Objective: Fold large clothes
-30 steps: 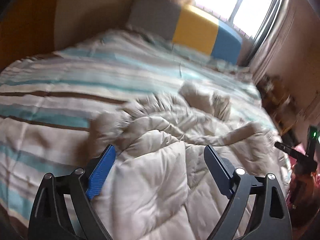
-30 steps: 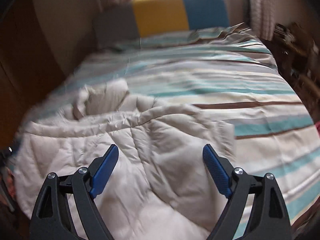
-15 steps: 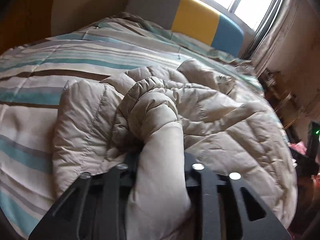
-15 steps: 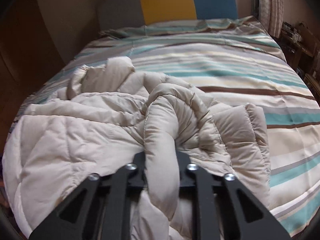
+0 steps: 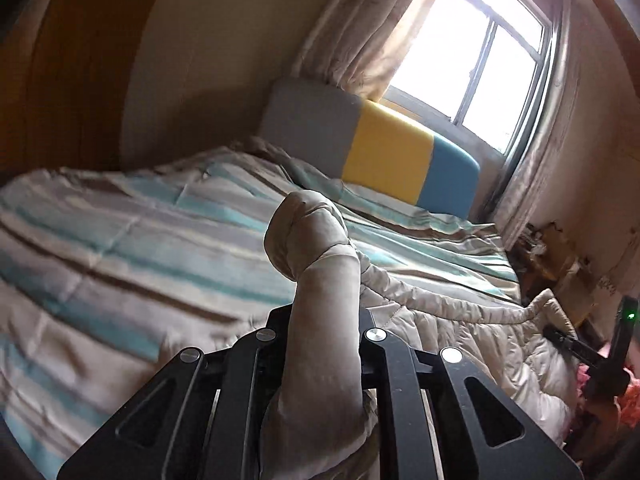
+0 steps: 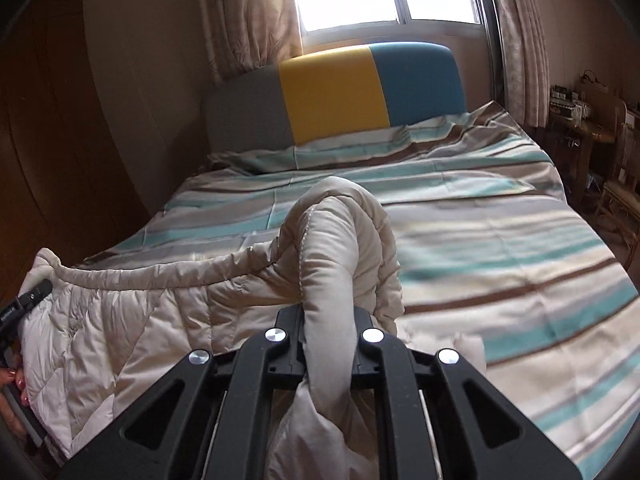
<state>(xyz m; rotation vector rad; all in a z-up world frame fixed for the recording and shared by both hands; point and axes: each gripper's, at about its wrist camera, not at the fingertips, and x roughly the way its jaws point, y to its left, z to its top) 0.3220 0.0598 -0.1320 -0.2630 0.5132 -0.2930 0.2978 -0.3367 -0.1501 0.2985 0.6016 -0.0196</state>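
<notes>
**Padded coat gripped at two points, raised off foot of bed**

Left claw [image 5: 322,344]: clamped tight on a thick roll of the beige padded coat [image 5: 440,320]; its jaws have just been closing, with fabric between them. The pinched fold stands up above the claw and curls over. The rest of the coat trails toward the bed's right edge, near its foot.

Right claw [image 6: 326,344]: likewise clamped on a bunched fold of the same coat [image 6: 132,320]; jaws just closed, fabric between. The hem edge runs leftward toward the other claw, taut in part.

Handling, as judged: quilted, soft, bulky, probably light; the smooth shell may slip. Grips on rolled padding appear secure. Hold at the seamed hem, well apart, so the body hangs flat over the striped duvet [image 6: 500,248].
</notes>
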